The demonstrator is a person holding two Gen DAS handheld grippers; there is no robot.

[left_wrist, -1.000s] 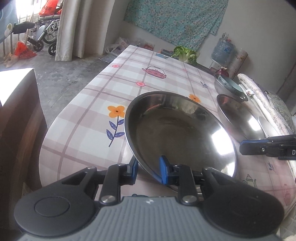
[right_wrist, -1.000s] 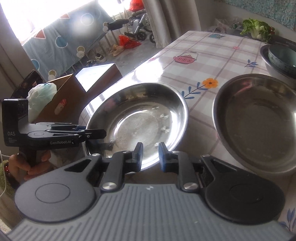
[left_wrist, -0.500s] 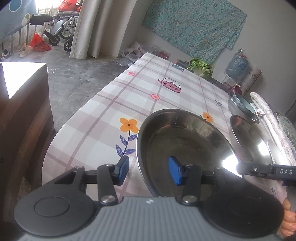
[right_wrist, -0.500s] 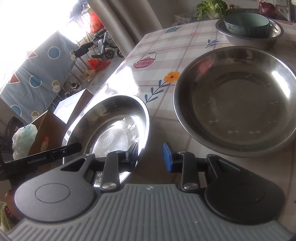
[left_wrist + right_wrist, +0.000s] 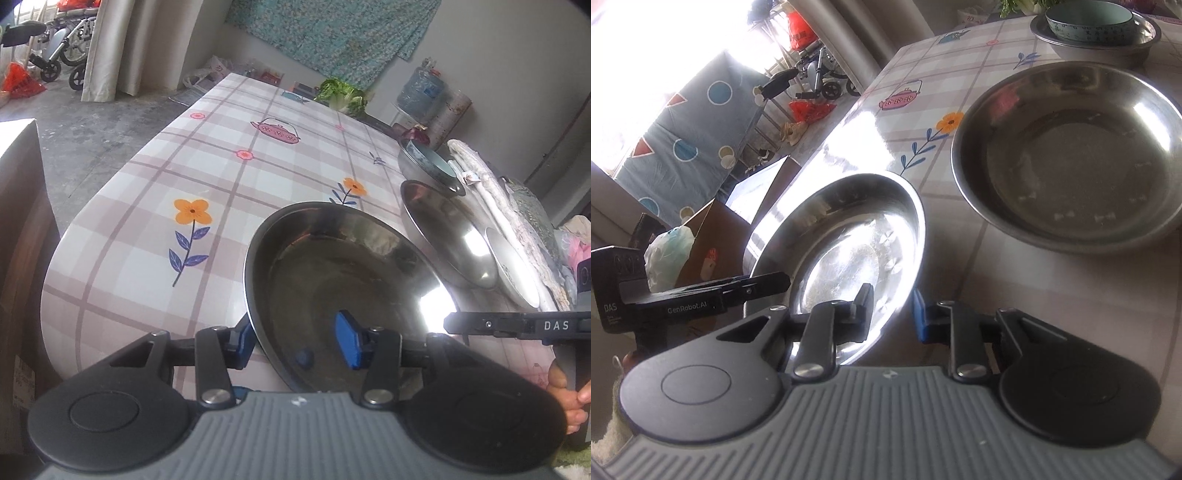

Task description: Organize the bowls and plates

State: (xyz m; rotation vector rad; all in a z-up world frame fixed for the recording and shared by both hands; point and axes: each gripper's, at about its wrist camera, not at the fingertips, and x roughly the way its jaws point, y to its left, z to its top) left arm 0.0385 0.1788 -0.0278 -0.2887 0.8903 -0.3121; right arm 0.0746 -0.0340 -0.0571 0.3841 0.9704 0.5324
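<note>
A large shallow steel plate (image 5: 343, 280) (image 5: 849, 251) sits tilted at the near end of the table. My left gripper (image 5: 293, 341) is open. It straddles the plate's near rim, one finger outside and the blue pad (image 5: 349, 345) inside, with a wide gap. From the other side my right gripper (image 5: 890, 314) (image 5: 517, 326) has its jaws closing on the plate's rim, one finger inside the dish and one outside. A second steel plate (image 5: 1067, 155) (image 5: 447, 236) lies flat further along. Behind it a teal ceramic bowl (image 5: 1089, 18) rests in a steel bowl (image 5: 1141, 37).
The table (image 5: 229, 173) wears a checked cloth with flower prints. Folded cloth (image 5: 498, 199) and a pale plate (image 5: 513, 269) line its right edge, and a cabbage (image 5: 343, 96) lies at the far end. An open cardboard box (image 5: 713, 240) stands on the floor beside the table.
My left gripper has opened and let go of the plate's rim. My right gripper has rolled and sunk, opened a little, then closed on the opposite rim. The plate now tilts more.
</note>
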